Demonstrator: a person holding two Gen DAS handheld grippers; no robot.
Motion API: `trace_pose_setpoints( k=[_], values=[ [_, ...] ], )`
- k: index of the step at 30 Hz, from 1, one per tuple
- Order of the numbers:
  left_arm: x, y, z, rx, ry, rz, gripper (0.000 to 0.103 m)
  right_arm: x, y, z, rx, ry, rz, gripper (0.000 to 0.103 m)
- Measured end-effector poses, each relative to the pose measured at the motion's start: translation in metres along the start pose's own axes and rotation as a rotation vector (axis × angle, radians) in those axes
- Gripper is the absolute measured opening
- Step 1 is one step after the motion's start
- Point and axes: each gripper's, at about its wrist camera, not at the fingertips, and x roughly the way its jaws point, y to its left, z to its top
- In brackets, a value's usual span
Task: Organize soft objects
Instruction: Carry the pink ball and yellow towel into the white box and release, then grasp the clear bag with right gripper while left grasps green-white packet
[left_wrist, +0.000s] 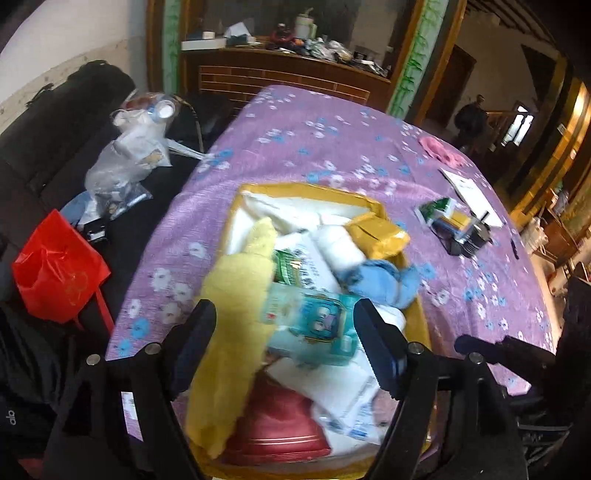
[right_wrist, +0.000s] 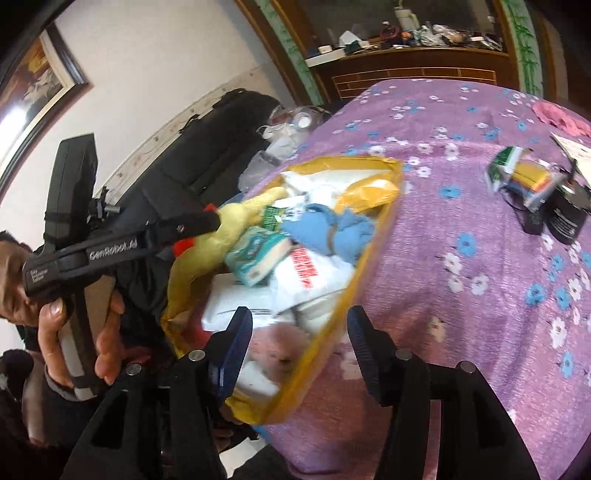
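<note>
A yellow-taped cardboard box (left_wrist: 306, 190) sits on the purple flowered tablecloth (left_wrist: 295, 140), full of soft things: a yellow cloth (left_wrist: 236, 295), a blue cloth (left_wrist: 384, 277), white packs (left_wrist: 340, 247) and a teal tissue pack (left_wrist: 314, 325). My left gripper (left_wrist: 284, 347) hovers open just above the teal pack and yellow cloth. In the right wrist view the box (right_wrist: 351, 288) lies ahead, and the left gripper's fingers (right_wrist: 199, 221) reach over the yellow cloth (right_wrist: 221, 243). My right gripper (right_wrist: 299, 350) is open and empty over the box's near edge.
A pink cloth (left_wrist: 441, 149) lies at the table's far right. A green-and-yellow pack beside a black device (left_wrist: 458, 229) and white paper (left_wrist: 469, 192) lie right of the box. A dark sofa on the left holds a red bag (left_wrist: 55, 269) and clear bags (left_wrist: 122, 162).
</note>
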Motion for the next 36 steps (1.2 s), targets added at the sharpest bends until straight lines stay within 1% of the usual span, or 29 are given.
trace_pose_setpoints(
  k=[2, 4, 6, 8, 10, 14, 17, 21, 24, 26, 28, 30, 33, 36],
  values=[
    [-0.004, -0.01, 0.0, 0.011, -0.018, -0.016, 0.077, -0.003, -0.011, -0.001, 0.029, -0.002, -0.008, 0.054],
    [-0.009, -0.019, 0.001, 0.016, -0.039, -0.05, 0.077, -0.007, -0.022, -0.002, 0.045, -0.009, -0.02, 0.054],
    [-0.012, -0.03, 0.004, 0.024, -0.043, -0.09, 0.077, -0.011, -0.036, -0.002, 0.071, -0.023, -0.048, 0.055],
    [-0.012, -0.042, 0.009, 0.026, -0.044, -0.132, 0.077, -0.015, -0.047, -0.001, 0.098, -0.029, -0.055, 0.056],
    [-0.012, -0.056, 0.012, 0.037, -0.04, -0.166, 0.077, -0.02, -0.059, -0.002, 0.121, -0.041, -0.066, 0.056],
    [-0.001, -0.095, 0.021, 0.102, -0.013, -0.219, 0.077, -0.034, -0.086, -0.002, 0.183, -0.075, -0.094, 0.055],
    [0.019, -0.127, 0.033, 0.151, 0.022, -0.242, 0.077, -0.041, -0.105, -0.001, 0.211, -0.1, -0.128, 0.055],
    [0.057, -0.165, 0.051, 0.201, 0.11, -0.251, 0.077, -0.049, -0.128, 0.0, 0.247, -0.125, -0.201, 0.055],
    [0.082, -0.19, 0.064, 0.237, 0.151, -0.218, 0.077, -0.055, -0.147, 0.001, 0.286, -0.139, -0.242, 0.055],
    [0.1, -0.208, 0.076, 0.267, 0.173, -0.188, 0.076, -0.059, -0.158, 0.0, 0.32, -0.142, -0.241, 0.055],
    [0.115, -0.227, 0.088, 0.321, 0.177, -0.158, 0.077, -0.06, -0.167, -0.002, 0.348, -0.143, -0.227, 0.055],
    [0.128, -0.236, 0.098, 0.348, 0.18, -0.139, 0.076, -0.062, -0.175, -0.004, 0.363, -0.145, -0.214, 0.055],
    [0.149, -0.246, 0.112, 0.372, 0.169, -0.09, 0.076, -0.059, -0.181, -0.007, 0.379, -0.145, -0.193, 0.055],
    [0.166, -0.254, 0.119, 0.392, 0.178, -0.089, 0.076, -0.055, -0.19, -0.009, 0.383, -0.149, -0.164, 0.055]
  ],
)
